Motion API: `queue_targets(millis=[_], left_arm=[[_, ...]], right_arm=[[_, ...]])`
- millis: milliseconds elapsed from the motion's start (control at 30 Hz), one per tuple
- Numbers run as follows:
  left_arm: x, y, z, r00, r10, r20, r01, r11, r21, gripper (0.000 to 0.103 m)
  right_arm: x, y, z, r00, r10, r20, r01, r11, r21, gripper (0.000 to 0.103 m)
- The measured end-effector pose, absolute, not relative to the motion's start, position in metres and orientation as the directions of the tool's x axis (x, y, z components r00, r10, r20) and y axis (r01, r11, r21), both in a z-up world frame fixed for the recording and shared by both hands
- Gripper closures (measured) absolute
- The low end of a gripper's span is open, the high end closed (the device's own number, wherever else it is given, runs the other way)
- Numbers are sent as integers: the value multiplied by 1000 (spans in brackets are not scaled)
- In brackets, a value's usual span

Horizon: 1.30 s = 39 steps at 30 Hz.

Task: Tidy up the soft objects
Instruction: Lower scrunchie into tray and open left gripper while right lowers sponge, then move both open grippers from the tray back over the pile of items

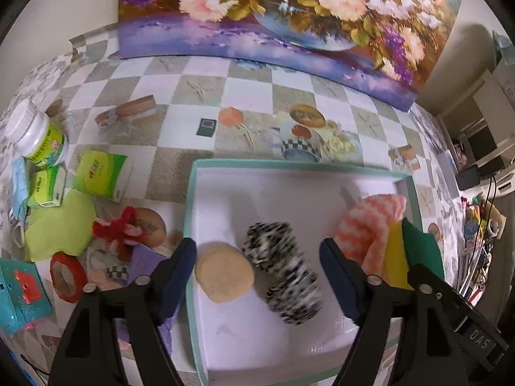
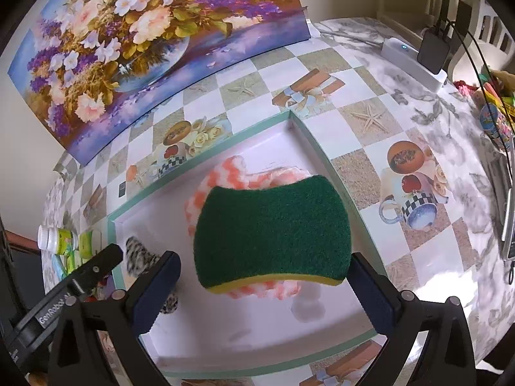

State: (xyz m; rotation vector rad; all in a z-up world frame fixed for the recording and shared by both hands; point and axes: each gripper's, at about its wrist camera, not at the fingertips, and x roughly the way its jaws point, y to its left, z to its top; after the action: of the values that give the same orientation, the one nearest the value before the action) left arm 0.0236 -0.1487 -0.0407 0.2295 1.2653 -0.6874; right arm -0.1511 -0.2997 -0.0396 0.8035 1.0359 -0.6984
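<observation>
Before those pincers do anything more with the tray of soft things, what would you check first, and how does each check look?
1. Sponge lying on the pink cloth inside the tray: ok.
2. Right gripper open, fingers clear of the sponge: ok.
3. Left gripper open and empty: ok.
4. Beige puff and zebra rolls inside the tray: ok.
5. All soft things gathered: not ok, red yarn piece and green cloth lie outside.
6. Sponge settled steadily: cannot tell.

"das" on right gripper point(image 1: 379, 270), "genrobot" on left gripper point(image 2: 106, 257).
</observation>
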Motion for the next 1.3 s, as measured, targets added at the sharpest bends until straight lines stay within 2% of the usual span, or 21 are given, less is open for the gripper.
queue_targets(millis=[400,733,1033,1300], left_arm=[[34,-132,-11,225,-287,-931,572,812,-112,19],[42,-107,30,301,-319,-899,546,830,-111,19],[59,-93,15,292,-260,-920,529,846,-71,18],[103,-33,15,360,-154,-920,405,914,5,18]], right_arm=[[-157,-301,-18,349,-153,-925,821,525,224,0],[-160,-294,23,390,-228,-892,810,546,215,0],[-145,-284,14,353,-217,-910,809,560,180,0],[-97,-245,14,373,-188,-909,748,640,175,0]])
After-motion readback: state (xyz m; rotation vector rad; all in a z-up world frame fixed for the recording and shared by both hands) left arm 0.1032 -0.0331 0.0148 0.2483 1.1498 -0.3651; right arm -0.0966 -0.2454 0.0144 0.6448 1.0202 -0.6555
